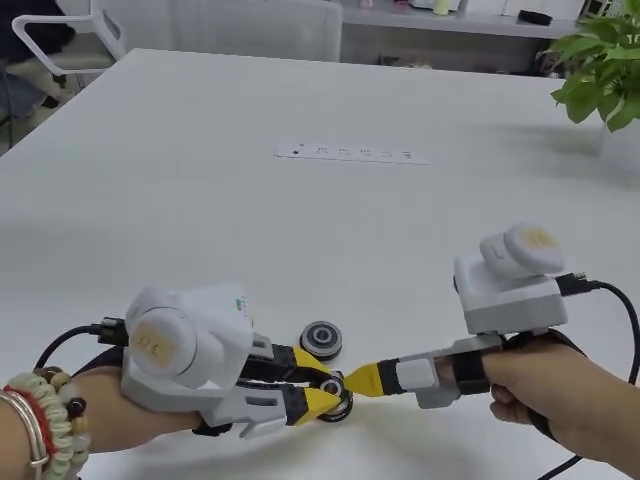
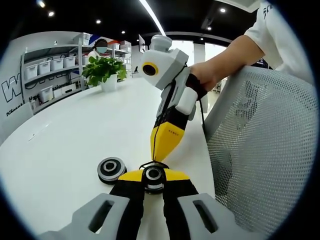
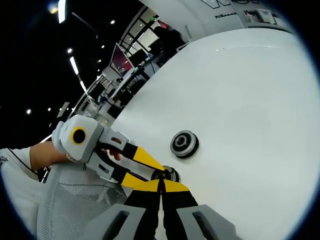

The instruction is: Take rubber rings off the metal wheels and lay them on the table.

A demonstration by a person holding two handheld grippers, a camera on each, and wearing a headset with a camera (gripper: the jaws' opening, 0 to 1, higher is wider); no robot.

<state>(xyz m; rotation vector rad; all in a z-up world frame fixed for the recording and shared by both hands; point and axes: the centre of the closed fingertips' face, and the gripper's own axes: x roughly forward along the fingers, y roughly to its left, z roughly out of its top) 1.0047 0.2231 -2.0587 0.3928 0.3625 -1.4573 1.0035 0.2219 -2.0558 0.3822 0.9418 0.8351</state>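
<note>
Lower centre of the head view, the left gripper point(image 1: 326, 388) clamped one wheel point(image 2: 154, 178) on the surface point(image 1: 300, 230); the right gripper point(image 1: 352, 381) met it tip to tip from the right, jaws narrow, pinching the wheel's ring point(image 2: 148, 164); a second wheel point(image 1: 322, 338) lay just above

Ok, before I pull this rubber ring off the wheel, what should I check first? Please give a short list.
1. Left gripper shut on the held wheel: ok.
2. Right gripper pinches the rubber ring, a thin loop raised at its tip: ok.
3. Ring loose on the wheel's far side: cannot tell.
4. Second wheel lies apart from both grippers: ok.
5. Bare table beside the wheels for laying the ring: ok.
</note>
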